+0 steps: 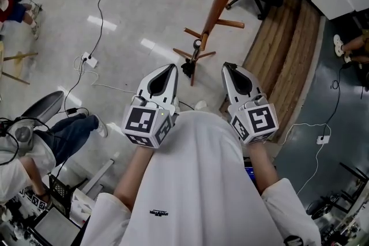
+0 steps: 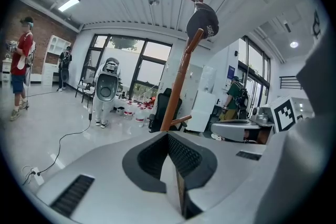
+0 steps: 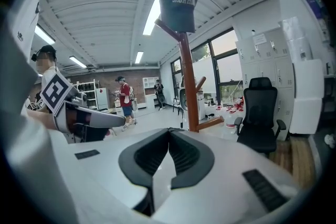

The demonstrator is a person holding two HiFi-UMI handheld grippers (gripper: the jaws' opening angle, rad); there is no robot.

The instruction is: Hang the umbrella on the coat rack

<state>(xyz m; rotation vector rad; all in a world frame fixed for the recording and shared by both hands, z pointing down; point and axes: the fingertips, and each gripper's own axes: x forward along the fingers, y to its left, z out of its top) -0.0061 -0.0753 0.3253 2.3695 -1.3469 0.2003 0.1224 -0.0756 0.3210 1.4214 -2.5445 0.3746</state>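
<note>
Umbrella (image 1: 189, 68): small, dark, folded; hanging tip-down at the lower pegs of the coat rack, close against the pole; too small in the head view to tell which peg carries it; well apart from both hand-held grippers.
Coat rack (image 1: 221, 3): brown wooden pole with short angled pegs; standing on the floor beside the wooden platform; ahead of the two hand-held grippers and between them.
Cap (image 3: 177, 3): dark, lettered on the front; seated on the very top of the pole.
Left hand-held gripper (image 1: 170, 68): jaws closed together, nothing between them; pointed toward the rack, short of it; marker cube nearest the body.
Right hand-held gripper (image 1: 229, 66): jaws closed together, empty; level with the left one, beside it, also short of the rack.
Floor (image 1: 132, 20): pale, glossy.
Cable (image 1: 102, 3): black, trailing across the floor to a white power strip (image 1: 88, 59).
Wooden platform (image 1: 288, 60): plank surface to the right of the rack.
Office chair (image 3: 260, 113): black, to the right of the pole in the right gripper view.
White robot (image 2: 106, 89): upright near the windows in the left gripper view.
</note>
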